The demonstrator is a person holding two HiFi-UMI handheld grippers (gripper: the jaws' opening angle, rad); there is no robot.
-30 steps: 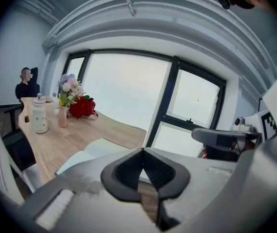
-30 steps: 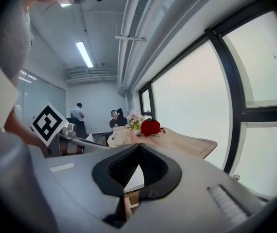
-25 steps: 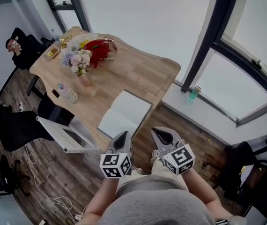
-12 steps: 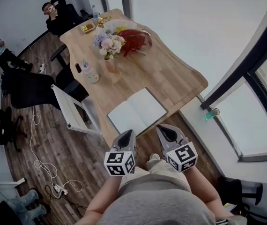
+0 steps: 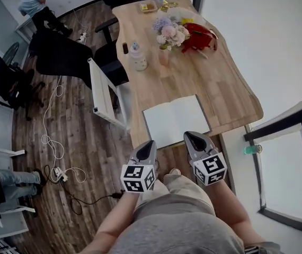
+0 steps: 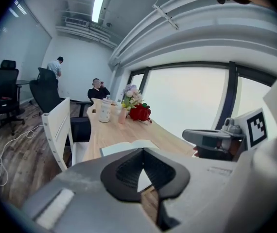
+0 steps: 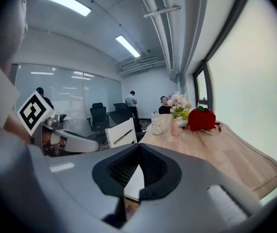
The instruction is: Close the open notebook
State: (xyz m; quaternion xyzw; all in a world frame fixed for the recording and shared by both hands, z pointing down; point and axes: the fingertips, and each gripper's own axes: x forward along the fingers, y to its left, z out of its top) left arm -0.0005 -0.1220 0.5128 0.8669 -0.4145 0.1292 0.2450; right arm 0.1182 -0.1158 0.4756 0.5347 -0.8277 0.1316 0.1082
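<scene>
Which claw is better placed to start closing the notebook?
Left, by a small margin. The left claw points at the near left corner of the open notebook, where a page edge could be lifted. The right claw points at its near edge, closer to the middle. Both are shut and empty.

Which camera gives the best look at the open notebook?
The head view: the notebook lies open, both pages fully visible from above. The left gripper view shows only a thin, edge-on strip of it; the right gripper view shows only a sliver of white page.

Right claw [image 7: 138,147], jaws together, nothing between; notebook [image 7: 135,182] beyond tips on wooden table [image 7: 228,154].
</scene>
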